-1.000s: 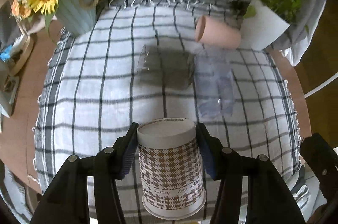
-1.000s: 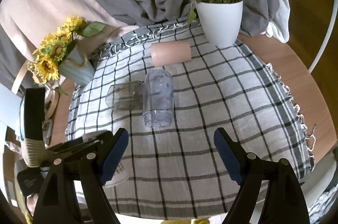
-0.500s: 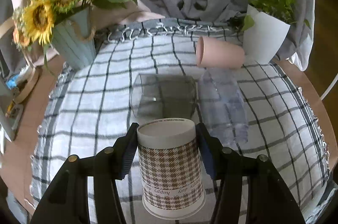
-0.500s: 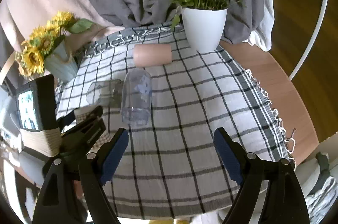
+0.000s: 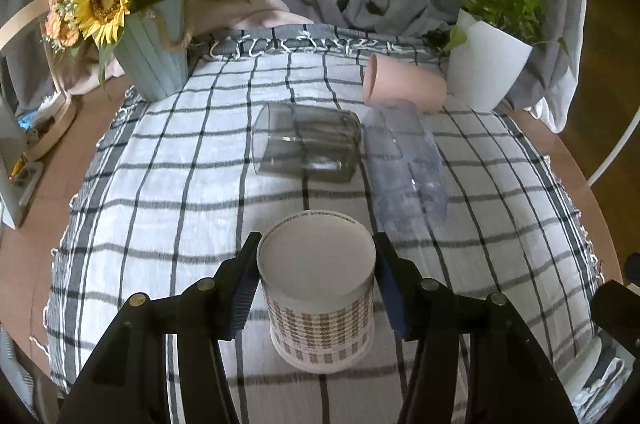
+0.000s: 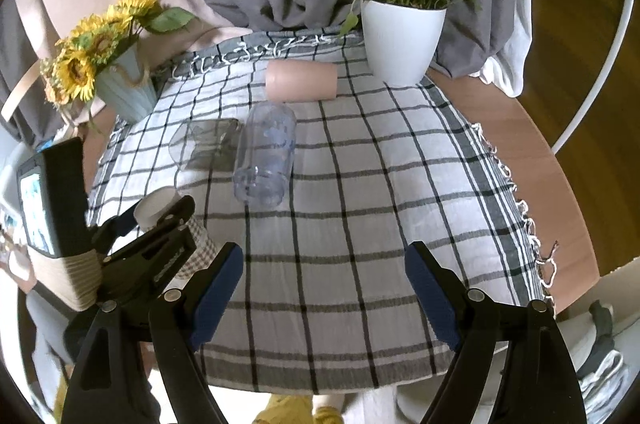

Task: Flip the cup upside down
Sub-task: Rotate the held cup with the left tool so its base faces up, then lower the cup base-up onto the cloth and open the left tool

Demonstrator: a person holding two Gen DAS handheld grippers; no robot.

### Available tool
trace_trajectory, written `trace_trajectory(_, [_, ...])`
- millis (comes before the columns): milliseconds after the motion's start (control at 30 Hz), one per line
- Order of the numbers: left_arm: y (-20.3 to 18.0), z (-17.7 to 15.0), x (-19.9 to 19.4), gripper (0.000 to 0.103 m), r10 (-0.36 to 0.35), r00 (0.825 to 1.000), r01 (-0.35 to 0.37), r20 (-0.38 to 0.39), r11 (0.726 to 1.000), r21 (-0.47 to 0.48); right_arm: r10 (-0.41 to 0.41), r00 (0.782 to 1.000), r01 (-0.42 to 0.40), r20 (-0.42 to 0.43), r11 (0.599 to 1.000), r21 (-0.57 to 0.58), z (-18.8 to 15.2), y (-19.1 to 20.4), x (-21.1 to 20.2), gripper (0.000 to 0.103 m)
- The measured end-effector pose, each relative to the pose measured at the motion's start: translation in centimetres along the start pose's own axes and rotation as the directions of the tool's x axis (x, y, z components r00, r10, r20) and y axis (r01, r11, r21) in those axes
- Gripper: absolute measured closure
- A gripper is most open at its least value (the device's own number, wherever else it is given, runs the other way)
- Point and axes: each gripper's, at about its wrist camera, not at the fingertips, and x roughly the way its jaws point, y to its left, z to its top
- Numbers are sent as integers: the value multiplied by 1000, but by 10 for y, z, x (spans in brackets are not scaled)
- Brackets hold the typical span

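Note:
A houndstooth paper cup (image 5: pixel 320 300) stands upside down on the checked cloth, its white base up. My left gripper (image 5: pixel 316 280) has its blue pads against both sides of it. The cup (image 6: pixel 160 204) also shows in the right wrist view, partly hidden by the left gripper's body. My right gripper (image 6: pixel 324 288) is open and empty above the cloth's front part. A grey glass (image 5: pixel 306 144), a clear plastic cup (image 5: pixel 404 164) and a pink cup (image 5: pixel 404 86) lie on their sides further back.
A sunflower vase (image 5: pixel 154 60) stands at the back left and a white plant pot (image 5: pixel 486 72) at the back right. The checked cloth (image 5: pixel 160 184) covers a round wooden table (image 6: pixel 520 152). Grey curtains hang behind.
The left gripper has lowered the paper cup onto the cloth and now looks down on its base. The right gripper has drifted slightly and stays open.

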Motion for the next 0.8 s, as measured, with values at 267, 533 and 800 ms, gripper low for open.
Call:
trace_trajectory(267, [-6, -13, -1, 49, -2, 1000, 2, -31, 1000, 6, -1, 1000, 1, -24, 1000, 10, -10, -12, 5, 20])
trace_trajectory(533, [-8, -13, 0, 30, 36, 997, -35, -74, 999, 5, 8, 1000, -8, -27, 1000, 7, -11, -15, 10, 20])
trace_trajectory(800, [-5, -12, -35, 6, 64, 998, -64, -18, 998, -10, -2, 1000, 2, -19, 1000, 1, -12, -14, 5, 20])
